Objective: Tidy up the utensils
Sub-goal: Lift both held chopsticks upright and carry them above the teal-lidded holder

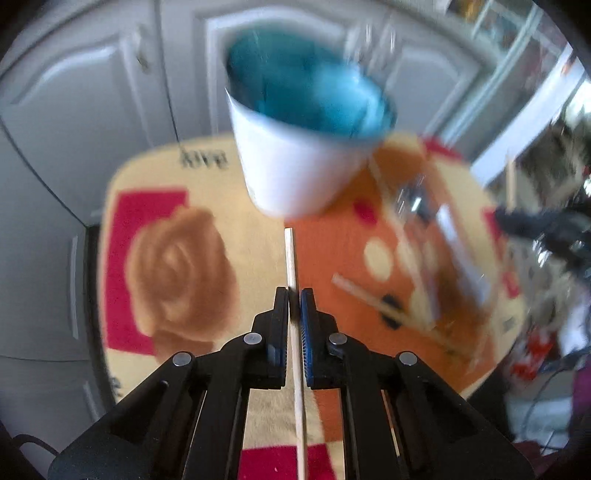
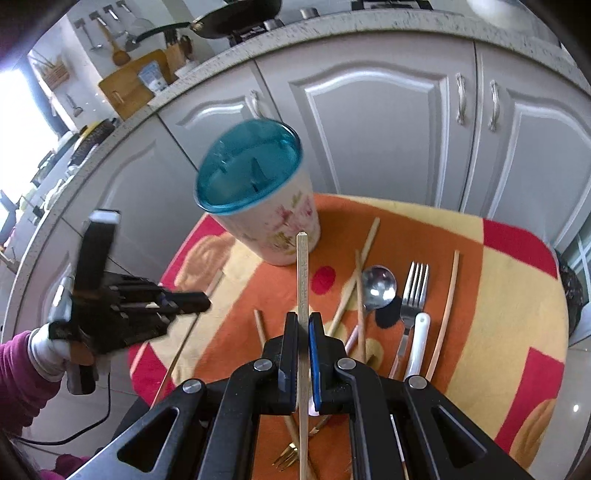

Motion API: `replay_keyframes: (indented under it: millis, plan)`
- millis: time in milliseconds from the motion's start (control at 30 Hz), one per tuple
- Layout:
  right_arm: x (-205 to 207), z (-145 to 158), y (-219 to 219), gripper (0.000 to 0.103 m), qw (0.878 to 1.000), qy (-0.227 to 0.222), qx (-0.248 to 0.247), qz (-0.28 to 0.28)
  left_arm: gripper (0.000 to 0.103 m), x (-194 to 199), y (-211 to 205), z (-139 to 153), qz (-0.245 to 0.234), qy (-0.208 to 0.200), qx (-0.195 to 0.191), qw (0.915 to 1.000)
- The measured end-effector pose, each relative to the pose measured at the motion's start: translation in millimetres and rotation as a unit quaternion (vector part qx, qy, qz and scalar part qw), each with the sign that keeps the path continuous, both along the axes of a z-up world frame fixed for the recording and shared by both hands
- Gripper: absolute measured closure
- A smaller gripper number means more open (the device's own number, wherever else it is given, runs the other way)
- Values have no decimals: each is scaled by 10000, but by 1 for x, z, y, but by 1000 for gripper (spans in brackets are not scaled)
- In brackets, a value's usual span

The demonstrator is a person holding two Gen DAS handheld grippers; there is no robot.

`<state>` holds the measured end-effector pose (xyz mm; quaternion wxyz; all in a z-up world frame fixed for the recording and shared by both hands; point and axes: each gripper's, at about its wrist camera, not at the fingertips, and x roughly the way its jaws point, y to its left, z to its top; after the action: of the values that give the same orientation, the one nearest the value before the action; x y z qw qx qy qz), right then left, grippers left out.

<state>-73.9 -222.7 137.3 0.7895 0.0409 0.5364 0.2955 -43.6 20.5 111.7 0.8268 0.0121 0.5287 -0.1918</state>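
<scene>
My left gripper (image 1: pixel 294 295) is shut on a pale wooden chopstick (image 1: pixel 291 258) whose tip points toward the cup (image 1: pixel 291 162). The cup is white outside and teal inside, and it is blurred in this view. My right gripper (image 2: pixel 303 319) is shut on a second chopstick (image 2: pixel 301 273), raised above the table with its tip near the floral cup (image 2: pixel 258 206). The left gripper (image 2: pixel 195 301) also shows at the left of the right wrist view, held in a hand with a magenta sleeve. On the cloth lie a spoon (image 2: pixel 378 284), a fork (image 2: pixel 414 291), a white-handled utensil (image 2: pixel 417 343) and several loose chopsticks (image 2: pixel 448 310).
A round table under an orange, red and cream patterned cloth (image 2: pixel 517 295) carries everything. A small gold fork (image 2: pixel 288 452) lies near the front edge. Grey cabinet doors (image 2: pixel 369 129) stand close behind the table, under a countertop with a pan (image 2: pixel 229 18).
</scene>
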Motion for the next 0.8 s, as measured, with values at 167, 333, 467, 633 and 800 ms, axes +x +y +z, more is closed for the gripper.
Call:
replay_keyframes:
  millis: [167,333,467,633,800]
  plan:
    - [5,30,5,98,9994,-253,218,90,98,-1,25,75,407,-761,-641,9942]
    - [21,66,12,98,9970,-546,529,124,99,10,20,125,601,-1350,-889,9850]
    - [33,81,18,98,9960,-735,503,117,99,22,15,113,417,-1056,-694,9911]
    - [31,81,14,98,9958,-744,531,113,92,19,-2,39,289,-212,-228,9991]
    - [30,74,7,98,9967,-669,463,46,80,30,-18,-33,509,237,303,9980]
